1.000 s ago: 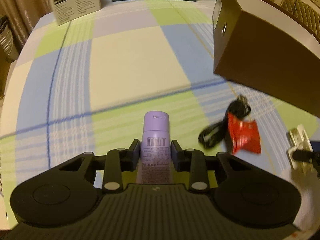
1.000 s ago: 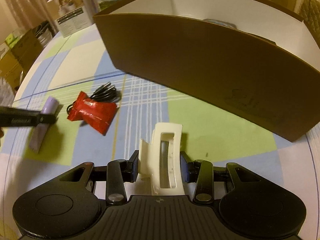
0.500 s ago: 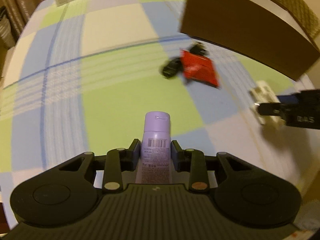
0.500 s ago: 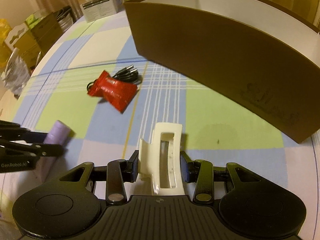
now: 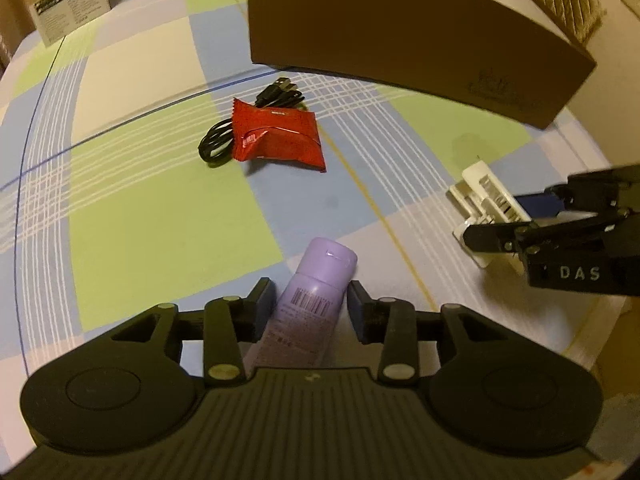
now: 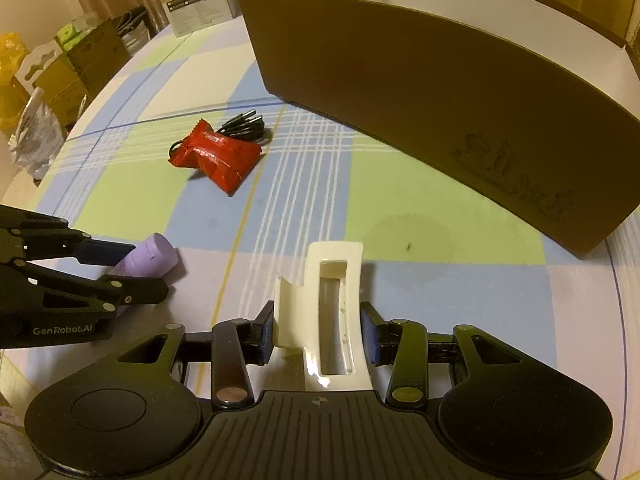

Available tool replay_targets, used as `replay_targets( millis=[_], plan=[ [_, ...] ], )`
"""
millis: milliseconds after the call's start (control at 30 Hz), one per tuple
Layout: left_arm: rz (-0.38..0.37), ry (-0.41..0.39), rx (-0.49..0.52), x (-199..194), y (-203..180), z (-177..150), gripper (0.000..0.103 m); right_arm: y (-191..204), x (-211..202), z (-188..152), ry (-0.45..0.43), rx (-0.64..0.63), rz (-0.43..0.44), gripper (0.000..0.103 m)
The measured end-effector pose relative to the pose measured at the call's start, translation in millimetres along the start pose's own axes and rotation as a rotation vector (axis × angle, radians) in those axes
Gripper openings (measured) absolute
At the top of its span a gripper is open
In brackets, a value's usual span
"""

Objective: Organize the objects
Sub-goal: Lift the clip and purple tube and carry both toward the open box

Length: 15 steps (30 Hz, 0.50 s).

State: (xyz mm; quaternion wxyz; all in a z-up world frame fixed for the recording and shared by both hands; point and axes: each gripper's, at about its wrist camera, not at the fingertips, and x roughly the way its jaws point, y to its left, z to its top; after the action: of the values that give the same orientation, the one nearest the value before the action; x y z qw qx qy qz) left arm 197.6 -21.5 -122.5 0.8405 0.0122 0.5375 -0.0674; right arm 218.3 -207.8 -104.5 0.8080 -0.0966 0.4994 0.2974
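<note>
A purple tube (image 5: 316,296) lies tilted on the checked cloth between the fingers of my left gripper (image 5: 312,300). The jaws are opening, and a thin gap shows on each side of the tube. My right gripper (image 6: 318,328) is shut on a white hair clip (image 6: 332,280), held just above the cloth. In the right wrist view the left gripper (image 6: 146,270) and the tube (image 6: 150,258) sit at the lower left. A red snack packet (image 5: 280,140) lies on a coiled black cable (image 5: 216,144) mid-table. The open brown box (image 6: 400,80) stands behind them.
A white printed carton (image 6: 196,0) stands at the table's far end. Cardboard boxes and bags (image 6: 48,72) sit beyond the table's left edge. The table's rounded edge (image 5: 592,312) runs close by on the right, near the right gripper (image 5: 494,220).
My left gripper carried the purple tube toward the near side, close to the right gripper. The tube now lies tilted with the pads parted from it. The right gripper still holds the clip.
</note>
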Motion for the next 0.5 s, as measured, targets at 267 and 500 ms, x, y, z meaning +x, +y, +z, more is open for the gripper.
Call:
replay_targets(
  millis=[267, 500],
  plan=[
    [0.038, 0.012, 0.014, -4, -1, -5, 0.028, 0, 0, 1, 0.010, -0.041, 0.008, 0.039],
    [0.024, 0.007, -0.036, -11, 1, -7, 0.027, -7, -9, 6, -0.017, -0.042, 0.021, 0.039]
  ],
)
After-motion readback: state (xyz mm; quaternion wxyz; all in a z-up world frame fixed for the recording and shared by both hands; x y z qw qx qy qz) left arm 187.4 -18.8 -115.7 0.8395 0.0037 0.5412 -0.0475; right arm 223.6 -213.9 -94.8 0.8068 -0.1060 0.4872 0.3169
